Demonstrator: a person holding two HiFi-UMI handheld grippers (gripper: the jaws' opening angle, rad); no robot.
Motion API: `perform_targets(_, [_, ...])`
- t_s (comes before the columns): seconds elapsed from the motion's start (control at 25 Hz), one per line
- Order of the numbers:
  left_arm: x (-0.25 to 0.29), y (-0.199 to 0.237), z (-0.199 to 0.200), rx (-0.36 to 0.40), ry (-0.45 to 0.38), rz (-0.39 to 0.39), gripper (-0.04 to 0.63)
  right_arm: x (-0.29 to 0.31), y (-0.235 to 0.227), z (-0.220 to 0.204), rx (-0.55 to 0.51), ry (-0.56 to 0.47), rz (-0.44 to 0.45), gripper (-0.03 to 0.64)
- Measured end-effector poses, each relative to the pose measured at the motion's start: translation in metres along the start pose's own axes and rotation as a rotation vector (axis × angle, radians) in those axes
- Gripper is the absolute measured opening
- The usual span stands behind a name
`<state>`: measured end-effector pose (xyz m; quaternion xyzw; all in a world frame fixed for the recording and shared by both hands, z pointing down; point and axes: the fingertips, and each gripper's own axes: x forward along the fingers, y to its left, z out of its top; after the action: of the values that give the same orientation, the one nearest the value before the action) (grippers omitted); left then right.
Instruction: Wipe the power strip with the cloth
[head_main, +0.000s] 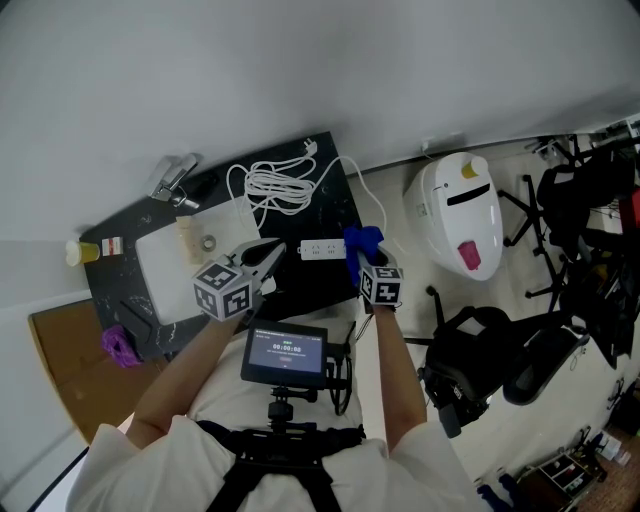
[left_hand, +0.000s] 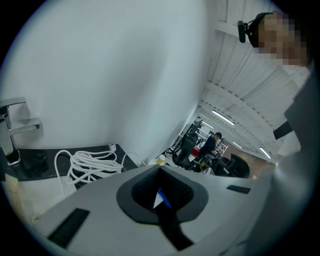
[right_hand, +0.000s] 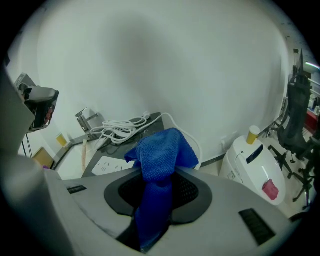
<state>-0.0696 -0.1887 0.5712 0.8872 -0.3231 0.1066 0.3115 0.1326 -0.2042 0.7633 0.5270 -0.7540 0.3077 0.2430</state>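
A white power strip (head_main: 322, 249) lies on the black counter (head_main: 330, 200), and its white cord (head_main: 275, 185) is coiled behind it. My right gripper (head_main: 368, 258) is shut on a blue cloth (head_main: 362, 240), held just right of the strip's end and apart from it. In the right gripper view the cloth (right_hand: 160, 155) bunches up out of the jaws, with the strip (right_hand: 112, 165) lower left. My left gripper (head_main: 264, 260) is shut and holds nothing, just left of the strip over the counter. The left gripper view shows the cord (left_hand: 90, 162).
A white sink basin (head_main: 190, 255) with a faucet (head_main: 175, 178) takes up the counter's left half. A yellow bottle (head_main: 80, 251) and a purple thing (head_main: 118, 345) sit at the left edge. A white appliance (head_main: 462, 212) and black chairs (head_main: 560, 340) stand on the floor at right.
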Motion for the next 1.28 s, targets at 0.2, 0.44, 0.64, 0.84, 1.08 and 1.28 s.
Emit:
perform_targets(0.2, [0.000,-0.001,0.001,0.001,0.001,-0.003,0.000,-0.003,-0.008,0.000,0.013,-0.006,-0.010,0.107])
perform_targets(0.44, [0.001,0.001,0.000,0.002,0.001,-0.003,0.000,-0.004,-0.017,0.000,0.023,-0.019,-0.021,0.107])
perform_targets(0.64, [-0.006,0.003,0.002,0.002,-0.006,0.003,0.000,-0.005,-0.016,0.000,0.019,-0.030,0.000,0.107])
perform_targets(0.84, [-0.017,0.012,0.006,-0.004,-0.023,0.025,0.000,-0.008,-0.022,0.001,-0.001,-0.047,-0.014,0.107])
perform_targets(1.08, [-0.038,0.027,0.011,-0.016,-0.050,0.057,0.000,-0.019,-0.062,-0.002,0.033,-0.011,-0.166,0.107])
perform_targets(1.28, [-0.059,0.038,0.013,-0.029,-0.079,0.074,0.000,-0.040,-0.070,0.015,0.048,-0.054,-0.205,0.107])
